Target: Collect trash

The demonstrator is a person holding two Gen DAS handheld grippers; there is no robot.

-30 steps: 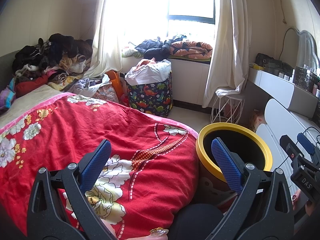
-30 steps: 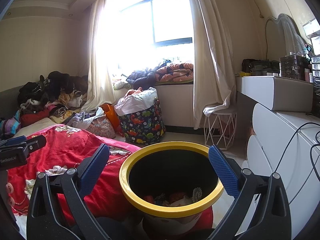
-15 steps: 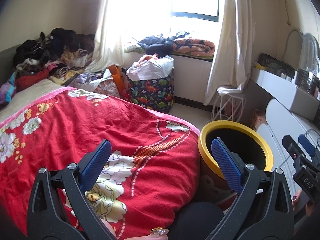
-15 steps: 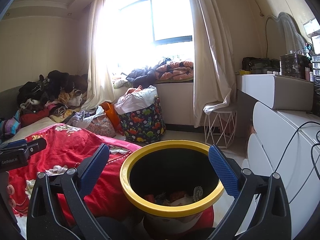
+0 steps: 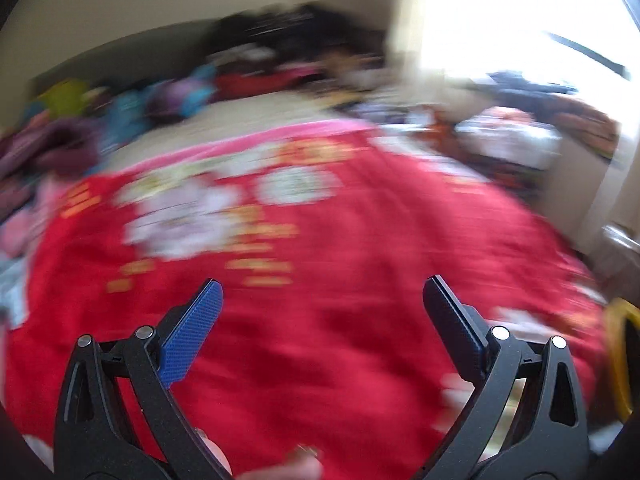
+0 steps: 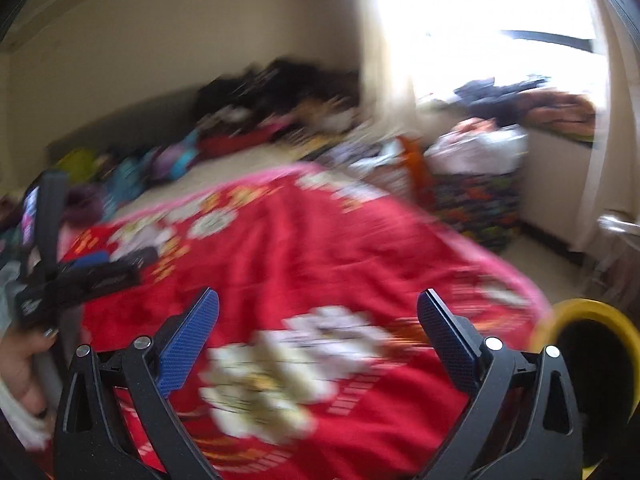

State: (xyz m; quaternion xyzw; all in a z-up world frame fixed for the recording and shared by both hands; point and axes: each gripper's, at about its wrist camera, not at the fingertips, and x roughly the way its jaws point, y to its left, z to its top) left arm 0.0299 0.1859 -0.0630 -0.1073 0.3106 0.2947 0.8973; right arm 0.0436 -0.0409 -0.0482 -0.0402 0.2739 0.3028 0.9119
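Both views are blurred by motion. My left gripper [image 5: 322, 292] is open and empty over the red flowered quilt [image 5: 340, 240]. My right gripper [image 6: 318, 304] is open and empty over the same quilt [image 6: 320, 260]. The yellow-rimmed black trash bin [image 6: 588, 344] stands at the bed's right edge, to the right of my right gripper. In the left wrist view only a sliver of it [image 5: 618, 360] shows at the far right. The left gripper [image 6: 76, 276] appears at the left of the right wrist view. I can make out no piece of trash on the quilt.
A pile of clothes [image 6: 280, 100] lies at the head of the bed. A patterned laundry bag [image 6: 476, 184] with white cloth stands on the floor near the window. A curtain [image 6: 624, 120] hangs at the right.
Both grippers have swung sharply left, away from the bin and toward the bed. The bin moved from the view centre to the right edge. Both grippers stay open.
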